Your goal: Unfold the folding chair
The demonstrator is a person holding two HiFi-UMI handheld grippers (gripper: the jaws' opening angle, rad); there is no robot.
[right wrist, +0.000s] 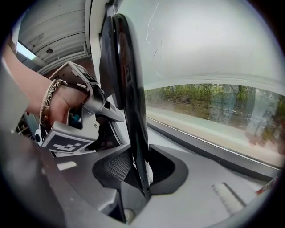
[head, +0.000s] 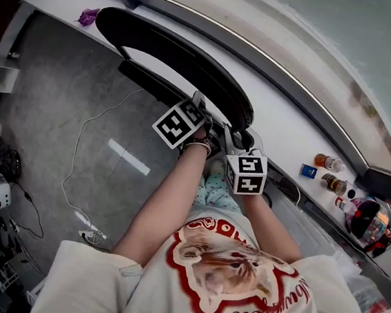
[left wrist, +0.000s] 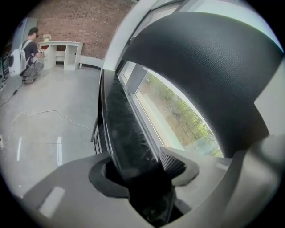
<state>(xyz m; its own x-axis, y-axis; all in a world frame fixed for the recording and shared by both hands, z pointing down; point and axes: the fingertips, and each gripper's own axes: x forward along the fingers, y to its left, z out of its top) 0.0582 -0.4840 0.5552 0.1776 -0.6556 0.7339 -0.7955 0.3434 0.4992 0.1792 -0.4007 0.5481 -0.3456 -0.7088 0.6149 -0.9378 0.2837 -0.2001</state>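
Note:
The black folding chair [head: 191, 61] stands folded against the white window sill [head: 283, 120]. My left gripper [head: 205, 113] is shut on the chair's near edge; in the left gripper view the dark seat panel [left wrist: 127, 129] runs between the jaws of the left gripper [left wrist: 142, 171], and the curved backrest [left wrist: 209, 67] arches at the upper right. My right gripper [head: 236, 140] sits right beside it, also shut on the chair. In the right gripper view a thin black panel edge [right wrist: 127, 75] is clamped by the right gripper [right wrist: 140, 171], and the left gripper [right wrist: 95, 104] shows at the left.
Bottles [head: 328, 162] and small items stand along the sill to the right, and a purple object [head: 88, 16] lies at its far left. A white cable [head: 78, 154] and power strip [head: 93, 235] lie on the grey floor. A person [left wrist: 29, 49] sits at a distant white desk [left wrist: 62, 51].

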